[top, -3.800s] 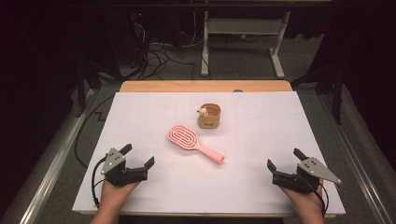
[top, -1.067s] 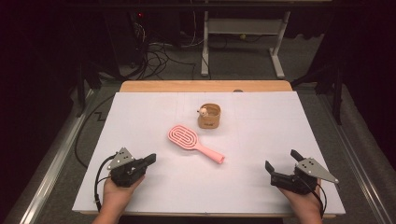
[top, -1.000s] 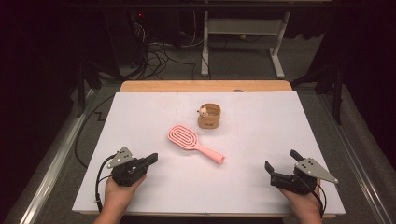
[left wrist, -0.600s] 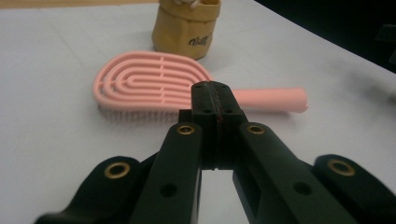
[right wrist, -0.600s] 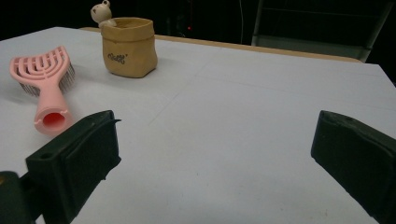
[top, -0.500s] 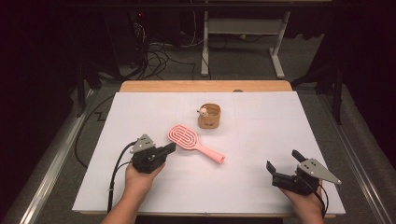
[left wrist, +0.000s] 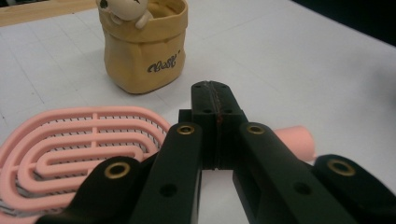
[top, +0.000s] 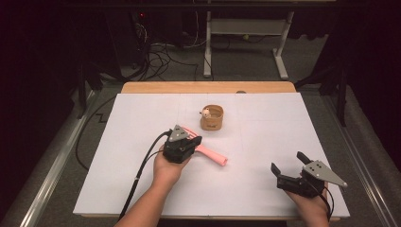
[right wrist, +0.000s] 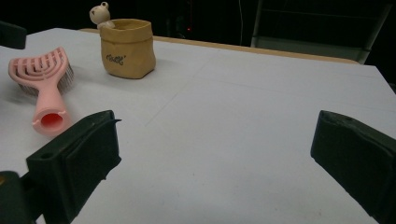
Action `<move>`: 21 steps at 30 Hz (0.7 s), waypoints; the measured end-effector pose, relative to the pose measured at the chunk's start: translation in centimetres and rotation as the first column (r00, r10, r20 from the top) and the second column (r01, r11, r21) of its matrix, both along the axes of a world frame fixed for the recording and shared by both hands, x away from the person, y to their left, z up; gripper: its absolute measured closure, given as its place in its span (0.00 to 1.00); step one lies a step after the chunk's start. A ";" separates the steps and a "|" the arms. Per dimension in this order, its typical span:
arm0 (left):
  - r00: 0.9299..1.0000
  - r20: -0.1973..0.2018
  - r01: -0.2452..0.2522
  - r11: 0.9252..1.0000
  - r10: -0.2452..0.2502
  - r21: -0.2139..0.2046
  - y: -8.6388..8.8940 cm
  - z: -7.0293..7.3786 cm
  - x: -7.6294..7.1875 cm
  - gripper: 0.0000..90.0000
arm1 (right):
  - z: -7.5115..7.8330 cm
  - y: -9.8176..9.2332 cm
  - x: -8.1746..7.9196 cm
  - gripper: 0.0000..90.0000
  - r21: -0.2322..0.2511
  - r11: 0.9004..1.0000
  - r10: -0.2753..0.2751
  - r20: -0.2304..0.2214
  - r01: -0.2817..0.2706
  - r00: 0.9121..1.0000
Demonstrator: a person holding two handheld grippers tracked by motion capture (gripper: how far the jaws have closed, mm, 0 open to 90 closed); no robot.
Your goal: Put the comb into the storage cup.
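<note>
Since the earlier high view, your left hand has carried its gripper from the near-left part of the table up and inward to the pink hairbrush, while your right hand has kept its place at the near-right corner.

Nearest you, the right gripper [top: 289,172] rests low on the white table [top: 265,132] with its jaws spread wide and nothing between them (its own view shows bare table in the gap). It sits well apart from the brush.

Farther in, the left gripper [top: 195,140] has its jaws pressed together, empty, and it hovers right over the pink hairbrush [top: 215,157]. From the left gripper view, the closed tips [left wrist: 215,100] point across the brush's neck: the slotted oval head [left wrist: 84,140] lies to one side of the jaws and the round end of the handle [left wrist: 296,140] pokes out on the other.

So the brush's long axis runs crosswise to your left gripper, slanting in the high view from the far left, under the gripper, to the near right, where the handle ends. Your left hand is plainly the nearer one; I judge the jaws must open before they can straddle the neck.

Farthest off, just beyond the brush head, stands a small tan pouch [top: 212,117] with a little bear figure [top: 206,113] peeping over its rim.
</note>
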State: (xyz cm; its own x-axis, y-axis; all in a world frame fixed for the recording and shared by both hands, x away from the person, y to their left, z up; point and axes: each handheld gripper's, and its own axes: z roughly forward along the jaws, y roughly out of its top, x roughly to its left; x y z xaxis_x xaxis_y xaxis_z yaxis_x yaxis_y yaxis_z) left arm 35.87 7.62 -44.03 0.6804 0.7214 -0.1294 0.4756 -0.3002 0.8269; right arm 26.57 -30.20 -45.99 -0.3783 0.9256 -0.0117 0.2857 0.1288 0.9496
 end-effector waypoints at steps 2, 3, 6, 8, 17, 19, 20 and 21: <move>1.000 -0.008 -0.003 1.000 0.004 0.014 -0.7 -0.2 0.4 1.00 | 0.0 0.0 0.0 0.02 0.003 1.000 0.004 -0.003 -0.004 1.000; 1.000 -0.012 -0.004 1.000 0.004 0.018 -1.0 -0.4 0.5 1.00 | 0.0 0.0 0.0 0.02 0.003 1.000 0.004 -0.003 -0.004 1.000; 0.999 -0.032 -0.007 0.998 0.009 0.060 -2.1 -0.9 0.9 1.00 | 0.0 0.0 0.0 0.02 0.001 1.000 0.004 -0.002 -0.004 1.000; 0.999 -0.049 -0.008 0.996 0.013 0.090 -2.7 -1.4 1.2 1.00 | 0.0 0.0 0.0 0.02 0.000 1.000 0.005 -0.001 -0.005 1.000; 0.994 -0.109 0.006 0.984 0.013 0.177 -4.0 -2.2 2.1 1.00 | 0.0 -0.1 0.0 0.02 0.013 1.000 0.003 -0.003 -0.003 1.000; 0.992 -0.127 0.010 0.978 0.016 0.206 -4.3 -2.3 2.3 1.00 | 0.0 -0.1 0.0 0.02 0.013 1.000 0.006 -0.005 -0.006 1.000; 0.990 -0.139 0.007 0.978 0.023 0.208 -4.4 -2.5 2.3 1.00 | 0.0 -0.1 0.0 0.02 0.012 1.000 0.007 -0.006 -0.007 1.000; 0.990 -0.139 0.007 0.978 0.023 0.208 -4.4 -2.5 2.3 1.00 | 0.0 -0.1 0.0 0.02 0.013 1.000 0.003 -0.004 -0.003 1.000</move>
